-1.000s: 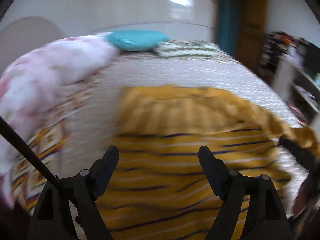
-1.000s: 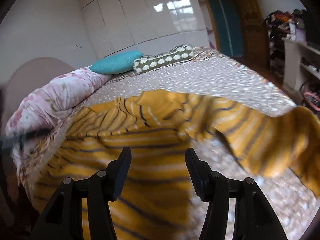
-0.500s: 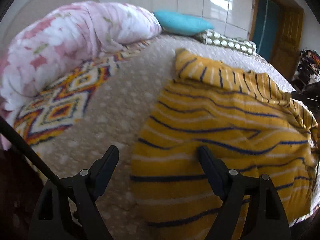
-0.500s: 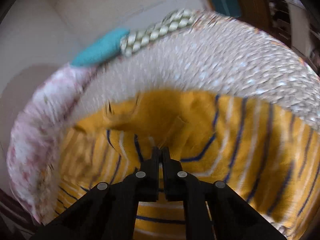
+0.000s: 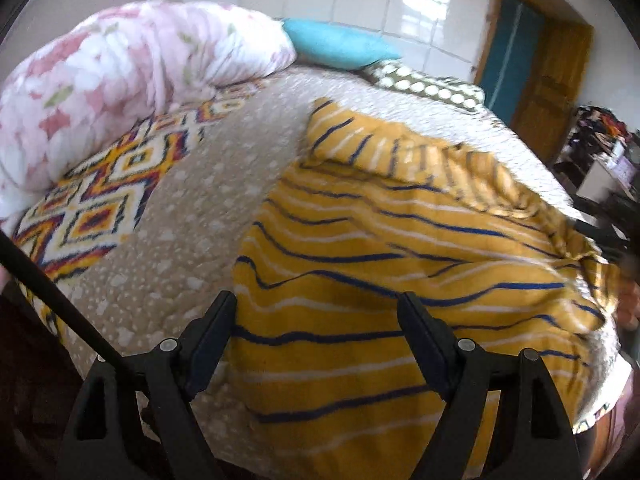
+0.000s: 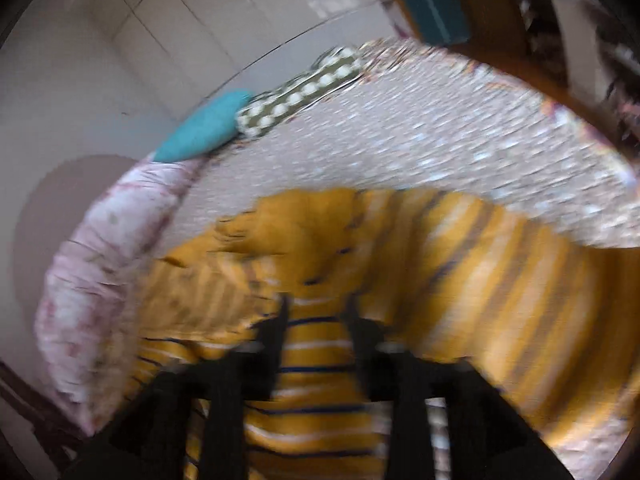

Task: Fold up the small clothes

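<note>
A mustard-yellow garment with navy and white stripes (image 5: 380, 248) lies spread on the bed, its far edge folded over on itself. My left gripper (image 5: 316, 308) is open and empty, hovering above the garment's near left edge. In the right wrist view the same garment (image 6: 500, 300) is blurred by motion. My right gripper (image 6: 316, 312) is open above the striped cloth, with nothing between its fingers.
The bed has a dotted beige cover (image 5: 180, 216). A rolled pink floral quilt (image 5: 120, 68) and a diamond-patterned blanket (image 5: 100, 200) lie at the left. A teal pillow (image 5: 340, 46) and a spotted pillow (image 5: 428, 86) sit at the head. Door and shelves at right.
My right gripper was shut half a second ago and has now opened, letting go of the cloth. My left gripper stays open and has barely moved.
</note>
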Action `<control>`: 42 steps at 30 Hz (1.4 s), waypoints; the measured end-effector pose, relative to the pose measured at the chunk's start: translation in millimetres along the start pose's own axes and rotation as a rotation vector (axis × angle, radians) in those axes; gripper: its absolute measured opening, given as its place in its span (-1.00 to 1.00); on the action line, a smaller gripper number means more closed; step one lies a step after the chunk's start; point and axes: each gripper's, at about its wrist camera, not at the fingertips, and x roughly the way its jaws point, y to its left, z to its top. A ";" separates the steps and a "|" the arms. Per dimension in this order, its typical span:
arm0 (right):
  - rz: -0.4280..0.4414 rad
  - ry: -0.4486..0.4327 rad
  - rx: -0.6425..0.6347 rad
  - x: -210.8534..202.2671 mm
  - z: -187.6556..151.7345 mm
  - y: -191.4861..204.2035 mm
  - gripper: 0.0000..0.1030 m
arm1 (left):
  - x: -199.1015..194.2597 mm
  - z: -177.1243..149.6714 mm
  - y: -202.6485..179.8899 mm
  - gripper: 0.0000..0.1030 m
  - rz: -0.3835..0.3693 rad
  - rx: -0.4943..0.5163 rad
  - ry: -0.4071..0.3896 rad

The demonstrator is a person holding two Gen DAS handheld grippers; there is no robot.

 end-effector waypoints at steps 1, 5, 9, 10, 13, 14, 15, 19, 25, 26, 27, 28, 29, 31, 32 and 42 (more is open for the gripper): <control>0.002 0.023 0.012 13.9 1.6 2.4 -0.02 | -2.8 0.5 -2.3 0.57 -0.002 0.010 -0.007; -0.109 0.087 0.095 72.4 9.1 3.1 -0.36 | -10.8 -0.7 -10.5 0.57 -0.001 0.052 -0.017; 0.006 -0.009 0.099 46.5 13.5 19.2 -0.88 | -11.9 -2.1 -6.8 0.57 -0.014 0.042 -0.004; 0.030 -0.051 0.067 30.4 11.5 26.4 -0.88 | -10.7 -2.1 -4.8 0.57 -0.017 0.036 -0.001; 0.042 -0.104 0.027 0.2 -6.3 29.9 -0.87 | -4.0 -4.0 -4.5 0.57 -0.036 0.016 0.022; 0.009 -0.096 0.016 -0.8 -11.6 26.7 -0.86 | -0.1 -5.2 -5.8 0.57 -0.054 0.008 0.043; -0.058 -0.071 -0.011 3.2 -20.2 21.7 -0.85 | 2.0 -6.1 -7.1 0.57 -0.068 0.004 0.059; -0.133 -0.029 -0.048 -17.2 -63.5 -4.4 -0.78 | -7.2 -8.3 -12.6 0.57 -0.074 0.033 0.045; -0.183 -0.117 0.012 -110.6 -116.3 -63.1 -0.41 | -9.1 -6.8 -13.2 0.57 -0.097 0.010 0.057; -0.207 -0.138 0.032 -125.8 -122.8 -73.3 -0.29 | -8.6 -7.7 -15.2 0.57 -0.103 0.011 0.064; -0.228 -0.160 0.055 -139.6 -125.0 -82.9 -0.23 | -8.1 -8.8 -17.6 0.57 -0.105 0.018 0.069; -0.254 -0.197 0.094 -156.6 -127.1 -97.2 -0.13 | -7.5 -10.0 -21.4 0.57 -0.103 0.033 0.073; -0.267 -0.219 0.117 -167.2 -126.6 -105.3 -0.07 | -7.8 -11.5 -26.5 0.57 -0.099 0.052 0.073; -0.302 -0.267 0.161 -189.5 -125.2 -118.7 0.00 | -9.0 -13.2 -34.1 0.57 -0.096 0.081 0.069; -0.319 -0.282 0.170 -196.2 -124.6 -120.2 0.00 | -10.3 -14.0 -38.6 0.57 -0.098 0.097 0.067; -0.726 -0.318 0.016 -196.2 -123.5 -130.6 0.27 | -7.2 -20.6 -50.2 0.57 -0.103 0.150 0.092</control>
